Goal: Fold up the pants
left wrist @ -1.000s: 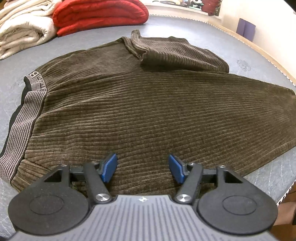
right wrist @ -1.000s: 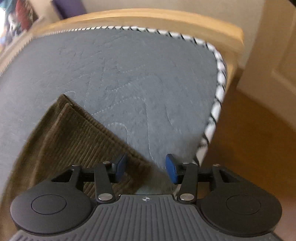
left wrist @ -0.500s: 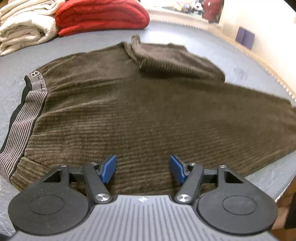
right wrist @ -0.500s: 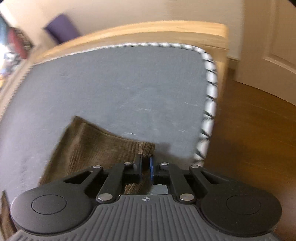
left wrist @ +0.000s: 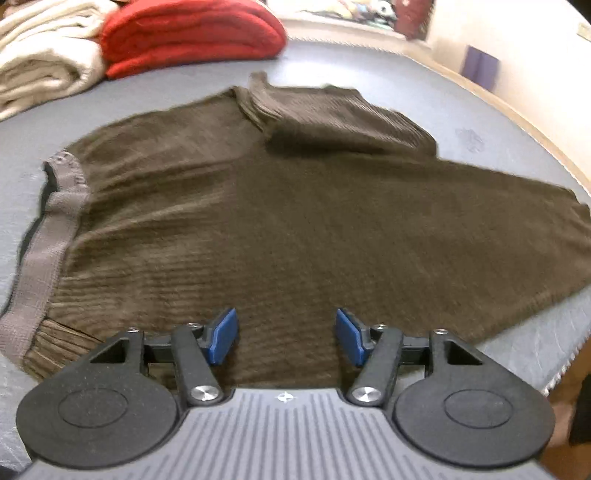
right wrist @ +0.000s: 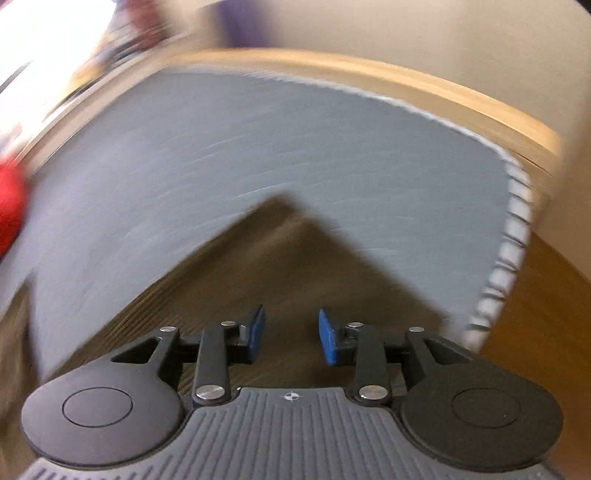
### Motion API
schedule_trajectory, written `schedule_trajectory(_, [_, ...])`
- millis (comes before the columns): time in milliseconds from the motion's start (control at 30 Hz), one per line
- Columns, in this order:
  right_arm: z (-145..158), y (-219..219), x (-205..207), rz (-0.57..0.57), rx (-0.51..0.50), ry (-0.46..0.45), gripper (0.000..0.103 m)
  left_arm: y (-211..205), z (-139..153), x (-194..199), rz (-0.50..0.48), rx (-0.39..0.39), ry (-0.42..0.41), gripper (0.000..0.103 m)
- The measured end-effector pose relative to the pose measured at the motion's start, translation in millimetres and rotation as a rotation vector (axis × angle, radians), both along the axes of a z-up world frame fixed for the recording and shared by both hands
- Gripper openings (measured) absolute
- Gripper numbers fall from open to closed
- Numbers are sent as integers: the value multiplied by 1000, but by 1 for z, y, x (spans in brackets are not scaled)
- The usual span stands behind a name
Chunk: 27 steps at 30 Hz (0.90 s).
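Left wrist view: brown corduroy pants lie spread flat on a grey quilted mattress, grey striped waistband at the left edge, one leg running out to the right, the other leg folded back on itself at the top centre. The left gripper hangs above the near edge of the fabric, blue pads set wide and closing slightly, nothing pinched between them, only pants fabric seen below through the gap. Far left corner holds a folded red blanket beside a cream blanket, both clear of the pants. Right wrist view, heavily motion blurred: a pointed corner of the pants lies on the grey mattress, near its corner with the black-and-white piped edge and wooden bed frame. The right gripper sits over that leg end, jaws at a narrow-to-medium gap and opening, pads not pressing on the cloth; fabric shows beneath them. Wood floor at right.
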State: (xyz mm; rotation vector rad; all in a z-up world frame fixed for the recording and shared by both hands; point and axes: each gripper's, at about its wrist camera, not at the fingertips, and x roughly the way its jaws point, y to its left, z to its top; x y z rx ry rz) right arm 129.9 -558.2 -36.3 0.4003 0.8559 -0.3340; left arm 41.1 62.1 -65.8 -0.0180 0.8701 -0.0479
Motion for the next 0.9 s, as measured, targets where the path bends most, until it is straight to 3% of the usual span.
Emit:
schedule_trajectory(100, [6, 64, 10, 250, -75, -11, 39, 8, -8, 5, 53, 29, 76, 66])
schedule_trajectory(200, [2, 122, 14, 444, -80, 6, 40, 10, 1, 3, 52, 18, 56, 66])
schedule_trajectory(267, [-2, 156, 15, 545, -87, 31, 40, 22, 13, 1, 98, 7, -10, 65])
schedule_trajectory(400, [-9, 231, 8, 775, -166, 56, 40, 73, 36, 5, 260, -48, -60, 65])
schedule_trajectory(533, [-19, 297, -9, 988, -267, 65, 40, 144, 47, 11, 348, -152, -9, 66])
schedule_trajectory(567, [-22, 312, -16, 1035, -277, 60, 40, 155, 50, 12, 340, -124, 0, 67])
schedule_trajectory(633, [-23, 337, -24, 1119, -291, 45, 40, 166, 49, 15, 291, 24, 25, 70])
schedule_trajectory(667, [-23, 350, -29, 1162, -302, 34, 40, 172, 45, 15, 272, 38, 46, 70])
schedule_trajectory(733, [-28, 376, -39, 1258, -348, 1, 40, 196, 36, 11, 290, -122, 92, 71])
schedule_trajectory(767, [-29, 386, -43, 1301, -370, -14, 40, 204, 32, 10, 312, -155, 110, 71])
schedule_trajectory(900, [-37, 418, -61, 1464, -411, -36, 44, 209, 21, 14, 358, -161, 173, 72])
